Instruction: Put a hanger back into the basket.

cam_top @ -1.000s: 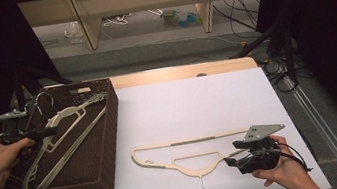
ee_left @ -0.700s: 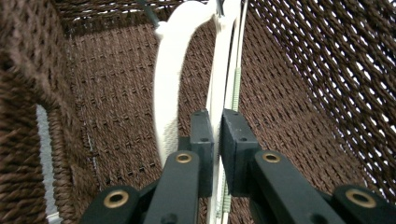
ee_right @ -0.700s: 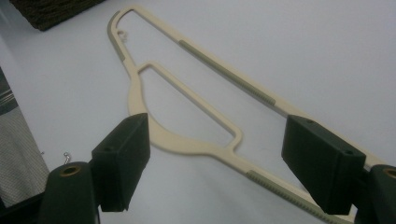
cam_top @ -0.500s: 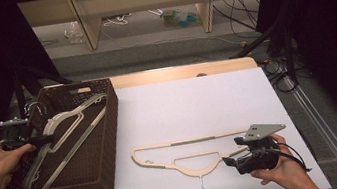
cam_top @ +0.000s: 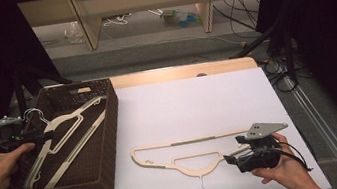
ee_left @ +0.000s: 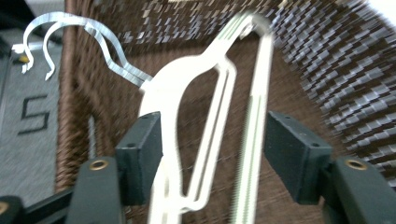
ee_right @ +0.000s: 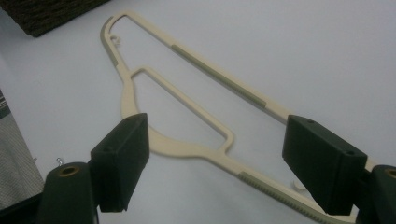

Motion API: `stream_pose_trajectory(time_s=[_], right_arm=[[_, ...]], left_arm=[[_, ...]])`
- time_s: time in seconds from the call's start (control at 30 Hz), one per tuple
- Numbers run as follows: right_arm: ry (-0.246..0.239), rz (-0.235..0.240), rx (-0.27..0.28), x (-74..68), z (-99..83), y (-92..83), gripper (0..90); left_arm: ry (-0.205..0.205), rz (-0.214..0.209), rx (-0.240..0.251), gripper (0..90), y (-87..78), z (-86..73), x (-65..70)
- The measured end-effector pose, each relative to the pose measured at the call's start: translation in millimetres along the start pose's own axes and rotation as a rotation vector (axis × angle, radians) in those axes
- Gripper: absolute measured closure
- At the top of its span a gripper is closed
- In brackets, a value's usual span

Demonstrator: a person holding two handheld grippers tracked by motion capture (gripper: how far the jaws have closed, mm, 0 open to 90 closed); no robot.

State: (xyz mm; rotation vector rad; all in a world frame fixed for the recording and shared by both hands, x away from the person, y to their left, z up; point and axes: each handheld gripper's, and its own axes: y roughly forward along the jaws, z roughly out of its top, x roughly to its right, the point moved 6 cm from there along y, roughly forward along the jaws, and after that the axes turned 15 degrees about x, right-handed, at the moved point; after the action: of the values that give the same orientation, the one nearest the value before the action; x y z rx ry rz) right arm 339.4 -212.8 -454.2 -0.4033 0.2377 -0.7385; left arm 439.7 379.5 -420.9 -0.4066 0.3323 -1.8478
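Note:
A cream hanger [cam_top: 67, 122] lies with another in the brown wicker basket [cam_top: 110, 143] at the left. My left gripper [cam_top: 48, 135] hovers over it. In the left gripper view its jaws have just been opening, and the left gripper [ee_left: 212, 149] is open with the hanger's neck [ee_left: 182, 88] between the pads, close to the left one. A second cream hanger [cam_top: 189, 142] lies flat on the white table [cam_top: 193, 106]. My right gripper [cam_top: 229, 158] sits at its near side. The right gripper [ee_right: 222, 161] is open, its jaws lately widened, and frames the hanger [ee_right: 205, 66] without touching it.
Two metal hooks [ee_left: 70, 23] of the basket hangers curl over the basket's far-left rim. The basket wall [ee_left: 327, 56] rises close around the left gripper. The table's far edge meets a wooden strip [cam_top: 178, 73], with shelving and cables beyond.
The left jaws, shut on the basket hanger before, now stand apart, and the left hand has shifted slightly left. The hanger rests in the basket. The right hand has stayed put.

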Motion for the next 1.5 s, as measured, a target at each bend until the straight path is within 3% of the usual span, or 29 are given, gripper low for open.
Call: stream_pose_trajectory(time_s=[0.13, 0.2, 0.37, 0.47, 0.5, 0.57, 0.63, 0.73, 0.83, 0.9, 0.97, 1.1, 1.23, 1.5], right_arm=[[0.000, -0.006, 0.003, 3.4, -0.2, -0.6, 24.0], [0.012, -0.003, 0.000, 3.5, -0.5, -1.4, 23.8], [0.000, 0.007, 0.008, 7.8, -2.1, -0.4, 21.5], [-0.003, 0.020, 0.002, 9.9, -4.7, 0.8, 19.9], [-0.003, 0.019, 0.003, 10.9, -5.5, 1.3, 19.8], [-0.006, 0.022, 0.002, 12.8, -7.0, 2.2, 19.6], [-0.003, 0.022, 0.004, 14.7, -7.7, 2.5, 19.6], [0.002, 0.020, 0.005, 17.4, -9.6, 2.6, 19.6], [0.003, 0.035, 0.000, 19.3, -12.6, 3.6, 18.8], [0.008, 0.037, -0.003, 20.3, -14.4, 4.8, 18.8], [0.006, 0.042, -0.004, 20.6, -15.6, 5.6, 18.8], [0.004, 0.040, -0.009, 20.7, -17.2, 5.8, 18.9], [0.006, 0.041, -0.012, 20.6, -18.0, 5.7, 19.1], [-0.007, 0.040, -0.022, 21.8, -21.2, 7.3, 19.7]], left_arm=[[0.030, -0.073, 0.092, 35.6, -18.7, 12.9, 29.8], [0.061, -0.093, 0.101, 33.2, -26.8, 16.0, 43.0], [0.117, -0.175, 0.155, 31.7, -48.0, 21.9, 94.0], [0.140, -0.229, 0.154, 31.1, -51.9, 17.7, 125.0], [0.159, -0.252, 0.153, 31.1, -51.6, 15.5, 136.8], [0.160, -0.270, 0.160, 30.7, -49.9, 11.4, 154.2], [0.161, -0.315, 0.171, 30.1, -46.7, 7.2, 172.4], [0.171, -0.379, 0.139, 28.4, -40.2, -3.3, 204.1], [0.189, -0.438, 0.128, 27.3, -31.8, -12.6, 229.4], [0.183, -0.453, 0.134, 26.9, -26.7, -17.8, 241.6], [0.176, -0.493, 0.128, 26.1, -19.8, -26.9, 257.9], [0.223, -0.526, 0.109, 24.8, -10.1, -44.5, 279.9], [0.210, -0.560, 0.104, 23.2, -2.1, -59.5, 294.0], [0.180, -0.570, 0.109, 20.9, 7.0, -76.8, 297.7]])
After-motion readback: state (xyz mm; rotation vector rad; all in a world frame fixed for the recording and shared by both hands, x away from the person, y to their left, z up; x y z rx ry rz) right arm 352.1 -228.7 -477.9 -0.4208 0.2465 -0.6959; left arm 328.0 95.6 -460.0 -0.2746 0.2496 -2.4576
